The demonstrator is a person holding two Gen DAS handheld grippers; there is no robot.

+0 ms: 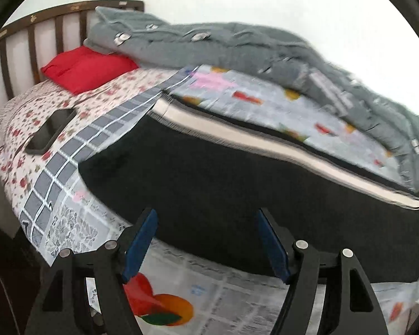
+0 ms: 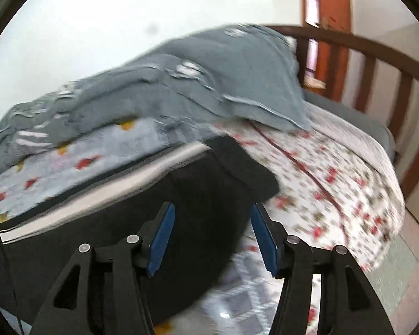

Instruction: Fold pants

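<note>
Left wrist view: your pants (image 1: 209, 173) lie on the bed (image 1: 28, 145) folded lengthwise; both claws, left (image 1: 206, 247) and right (image 2: 212, 240), stand wide and empty; the crosswise fold is probably left.

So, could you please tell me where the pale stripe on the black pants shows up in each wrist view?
Left wrist view: the pale stripe runs along the far edge of the black pants, from upper centre down to the right edge.
Right wrist view: the stripe runs from the lower left edge up to the centre, again on the pants' far edge.
Shared landmark: the grey blanket heaped behind the pants.
</note>
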